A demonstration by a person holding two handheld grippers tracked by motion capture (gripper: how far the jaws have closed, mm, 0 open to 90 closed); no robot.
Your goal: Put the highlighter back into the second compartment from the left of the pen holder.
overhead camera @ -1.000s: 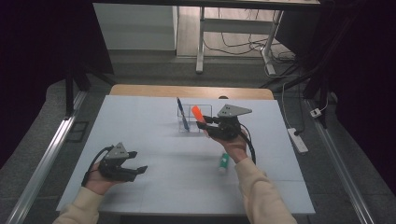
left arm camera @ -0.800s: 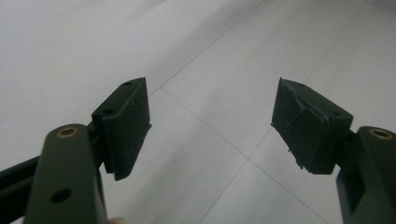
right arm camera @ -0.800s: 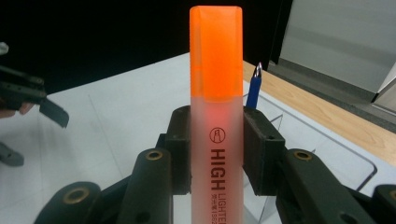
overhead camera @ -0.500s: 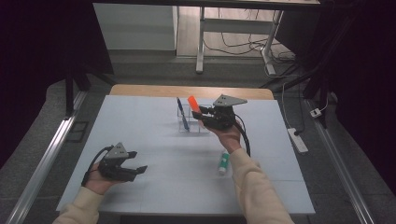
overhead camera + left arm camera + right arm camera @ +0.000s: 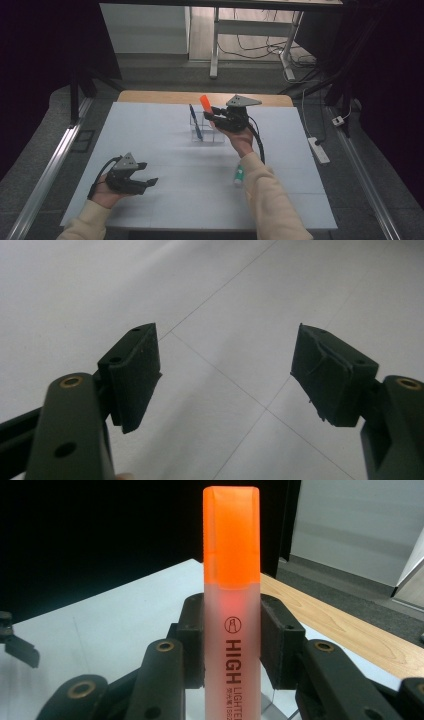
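My right gripper [image 5: 216,116] is shut on an orange-capped highlighter [image 5: 205,103] and holds it upright just above a clear box [image 5: 207,131] at the table's far middle. In the right gripper view the highlighter [image 5: 231,605] stands between the two pads [image 5: 192,640], orange cap up. A blue pen [image 5: 195,123] leans in the box's left part. A green-ended marker [image 5: 239,175] lies on the table beside the right forearm. My left gripper [image 5: 146,174] rests near the front left, open; in its own view the jaws [image 5: 225,375] stand wide apart over bare table.
The white table [image 5: 150,130] has a wooden strip [image 5: 165,97] along its far edge. A power strip [image 5: 318,149] lies off the right edge on the floor. Metal rails [image 5: 47,170] run along both sides.
My right gripper has carried the highlighter away from me and a little up, from beside the clear box to over it. The left gripper has stayed in place.
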